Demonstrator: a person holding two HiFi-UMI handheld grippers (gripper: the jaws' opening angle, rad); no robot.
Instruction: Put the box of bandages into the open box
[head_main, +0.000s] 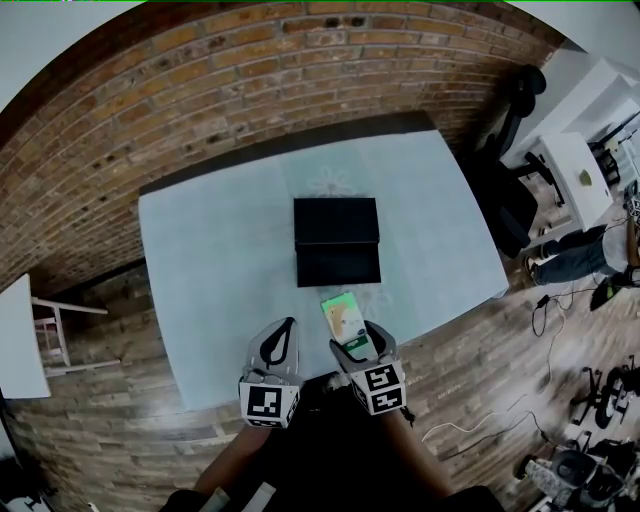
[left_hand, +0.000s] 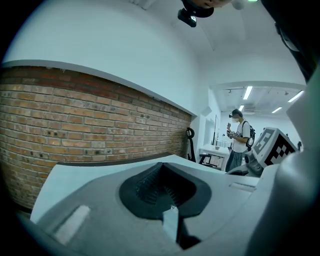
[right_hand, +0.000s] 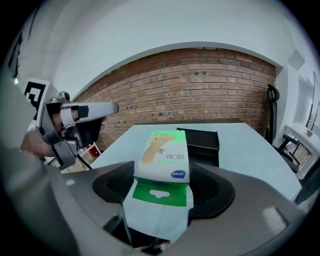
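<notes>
The box of bandages (head_main: 344, 317), white and green with a plaster printed on it, hangs over the table's near edge. My right gripper (head_main: 352, 336) is shut on its near end. In the right gripper view the box of bandages (right_hand: 164, 159) points away between the two pads, toward the open black box (right_hand: 201, 141). That open box (head_main: 337, 241) sits in the middle of the pale blue table (head_main: 220, 260), its lid folded back. My left gripper (head_main: 284, 336) hovers just left of the right one, jaws together with nothing in them. From its own view, the left gripper (left_hand: 162, 186) faces the brick wall.
A brick wall (head_main: 200, 90) runs behind the table. A person (left_hand: 239, 141) stands far off to the right near white tables (head_main: 575, 170). A black chair (head_main: 515, 110) is at the table's far right corner. Cables (head_main: 550, 310) lie on the wooden floor.
</notes>
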